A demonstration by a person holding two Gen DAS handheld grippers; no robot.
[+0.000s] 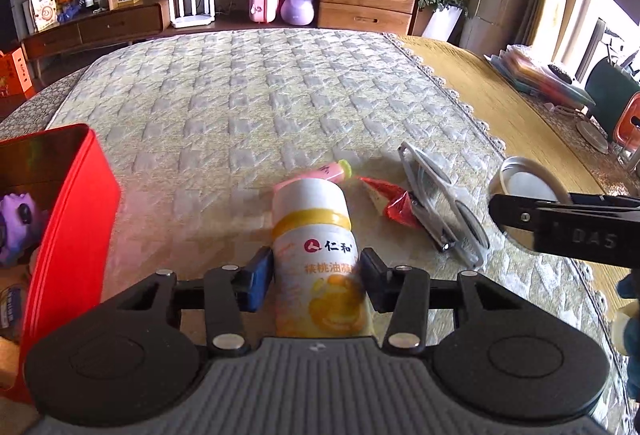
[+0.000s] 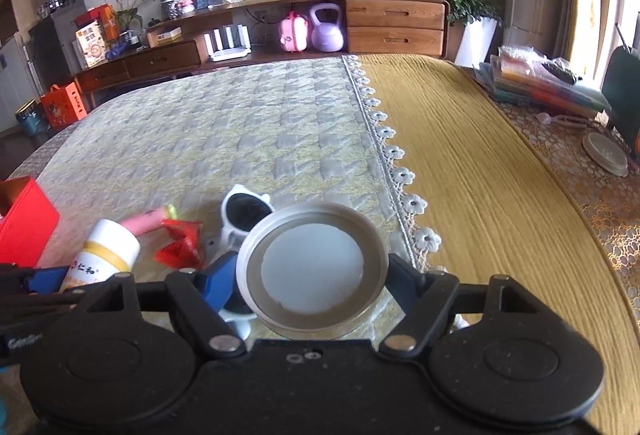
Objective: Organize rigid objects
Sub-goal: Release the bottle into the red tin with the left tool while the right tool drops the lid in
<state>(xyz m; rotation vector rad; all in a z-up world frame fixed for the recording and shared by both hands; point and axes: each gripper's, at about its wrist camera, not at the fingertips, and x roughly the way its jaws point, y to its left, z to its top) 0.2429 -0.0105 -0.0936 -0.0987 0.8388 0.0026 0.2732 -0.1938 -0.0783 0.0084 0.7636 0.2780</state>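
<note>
My left gripper (image 1: 316,279) is shut on a white and yellow bottle (image 1: 316,259), held just above the quilted cloth; the bottle also shows in the right wrist view (image 2: 102,255). My right gripper (image 2: 312,275) is shut on a round metal lid (image 2: 312,263), also seen in the left wrist view (image 1: 524,187). On the cloth lie a pink tube (image 1: 334,171), a red wrapper (image 1: 394,203) and white sunglasses (image 1: 444,199). A red box (image 1: 68,227) stands at the left with a purple toy (image 1: 18,223) inside.
The quilted cloth (image 1: 240,107) covers the table, with a yellow cloth (image 2: 480,163) to its right. A stack of folders (image 2: 544,83) and a round coaster (image 2: 604,153) lie at the far right. A wooden cabinet (image 2: 394,27) stands behind.
</note>
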